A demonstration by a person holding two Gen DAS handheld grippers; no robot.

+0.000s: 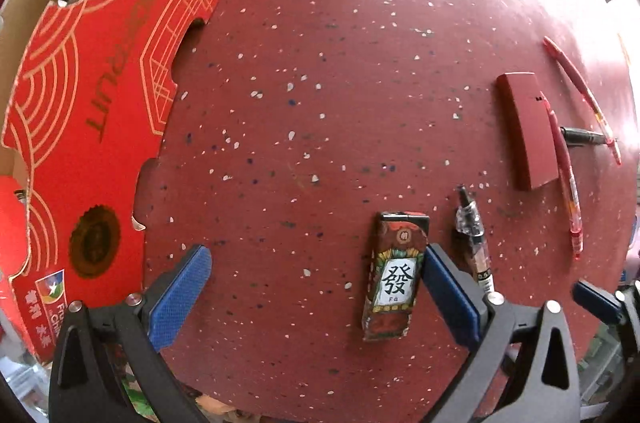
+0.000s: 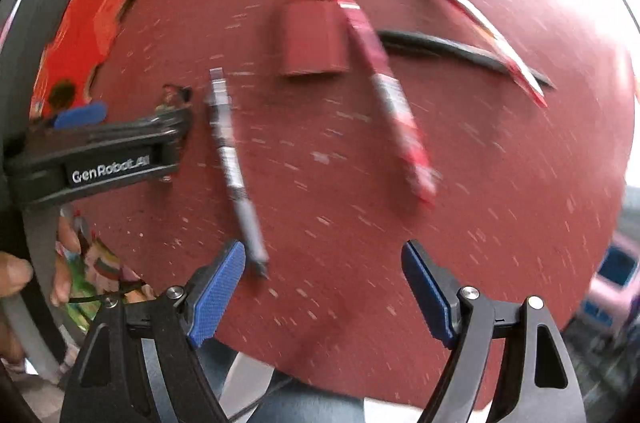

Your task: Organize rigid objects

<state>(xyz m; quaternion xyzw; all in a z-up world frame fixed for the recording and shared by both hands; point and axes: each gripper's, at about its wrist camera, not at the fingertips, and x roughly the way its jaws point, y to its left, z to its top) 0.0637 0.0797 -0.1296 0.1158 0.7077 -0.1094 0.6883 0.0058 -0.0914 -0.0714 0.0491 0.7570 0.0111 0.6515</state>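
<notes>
Left hand-held gripper (image 1: 316, 287): jaws spread wide, right pad touching the mahjong-print box (image 1: 394, 275) lying lower centre on the red table (image 1: 320, 63). Right hand-held gripper (image 2: 324, 287): jaws wide, empty, beside the clear pen (image 2: 232, 159).

Each hand-held gripper, left (image 1: 316, 287) and right (image 2: 324, 287), has black triangular-cutout arms, silver round screws and blue textured pads (image 2: 218, 287). White "GenRobot.AI" lettering (image 2: 111, 170) marks the left one's black body. Bare fingers (image 2: 16, 275) grip a grey handle.
</notes>
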